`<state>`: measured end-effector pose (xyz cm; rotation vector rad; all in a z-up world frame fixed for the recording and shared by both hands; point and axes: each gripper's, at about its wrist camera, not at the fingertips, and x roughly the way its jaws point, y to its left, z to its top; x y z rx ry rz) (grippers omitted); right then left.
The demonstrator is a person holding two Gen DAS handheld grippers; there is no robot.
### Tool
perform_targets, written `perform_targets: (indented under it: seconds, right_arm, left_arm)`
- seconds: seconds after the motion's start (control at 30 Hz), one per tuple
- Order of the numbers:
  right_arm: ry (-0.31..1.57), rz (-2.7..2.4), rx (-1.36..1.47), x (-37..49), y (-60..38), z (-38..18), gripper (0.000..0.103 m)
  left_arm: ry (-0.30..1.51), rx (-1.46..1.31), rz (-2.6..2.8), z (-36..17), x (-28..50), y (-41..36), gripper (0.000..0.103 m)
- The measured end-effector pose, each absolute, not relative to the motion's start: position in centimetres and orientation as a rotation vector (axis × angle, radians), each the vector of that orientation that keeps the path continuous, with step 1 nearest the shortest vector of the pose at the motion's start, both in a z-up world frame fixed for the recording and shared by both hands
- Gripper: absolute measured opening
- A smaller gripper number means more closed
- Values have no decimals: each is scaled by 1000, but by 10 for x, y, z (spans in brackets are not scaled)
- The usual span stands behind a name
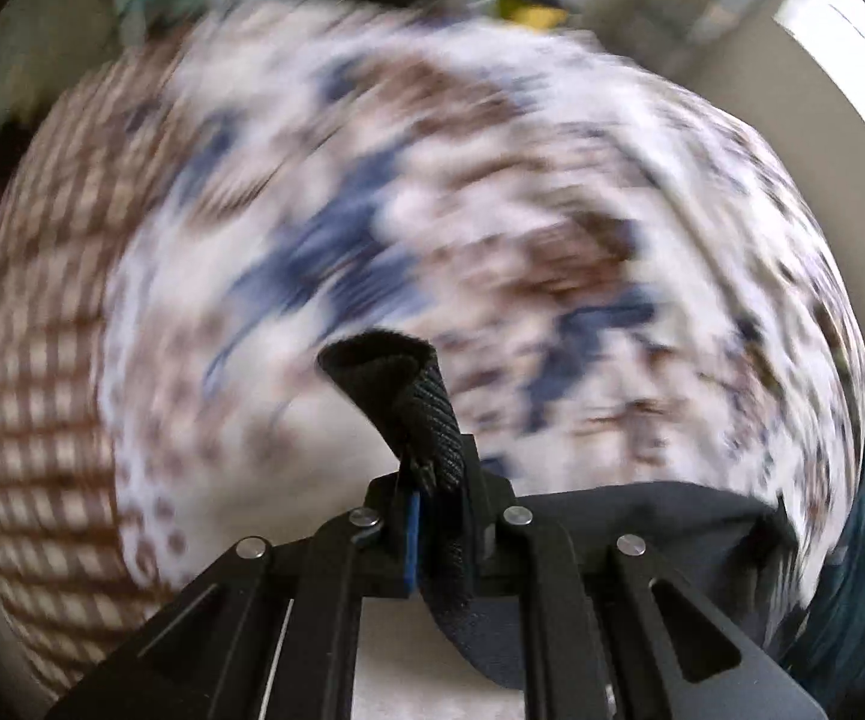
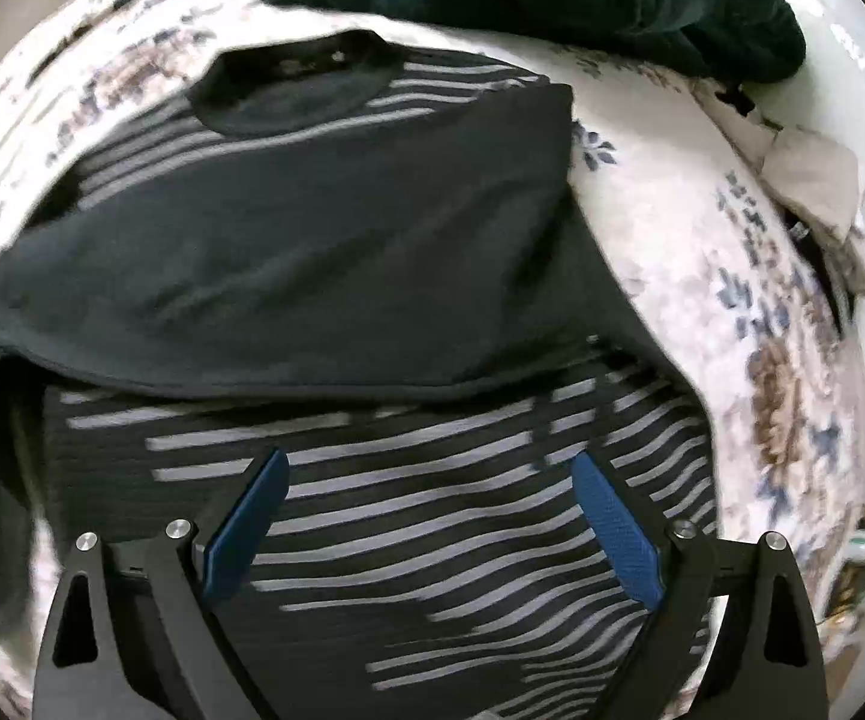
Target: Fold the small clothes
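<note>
One striped shirt collar far, left hand-held gripper pinching its black cuff, right hand-held gripper spread

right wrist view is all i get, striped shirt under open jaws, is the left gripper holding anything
Observer: Yes. The left gripper is shut on a black ribbed fabric edge, a cuff or hem that sticks up past its fingers.
Operator: is it over the shirt too
Observer: In the left wrist view, mostly the floral bedcover lies beyond it, badly blurred.
Operator: anything else over there
Observer: A brown checked cloth lies at the left of that view.
</note>
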<state>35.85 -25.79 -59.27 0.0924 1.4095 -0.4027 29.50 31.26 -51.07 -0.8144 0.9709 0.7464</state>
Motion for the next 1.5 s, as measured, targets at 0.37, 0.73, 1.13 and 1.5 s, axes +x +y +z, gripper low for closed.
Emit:
perform_targets:
  seconds: [0.37,0.73,1.13,1.5]
  right_arm:
    - [1368,-412,52,371,-289,-596,97]
    - [1421,-534,265,339,-424,-619,97]
    - [1366,-135,569,389,-423,-596,97]
    - [1505,-33,323,500,-305,-686,61]
  left_arm:
    - [901,-261,280,-392,420,137,8]
    - [1063,-67,-182,-435,488,-136,12]
    - [1071,32,211,-445,439,-28,85]
    - [1153,61,477,-495,443,56,85]
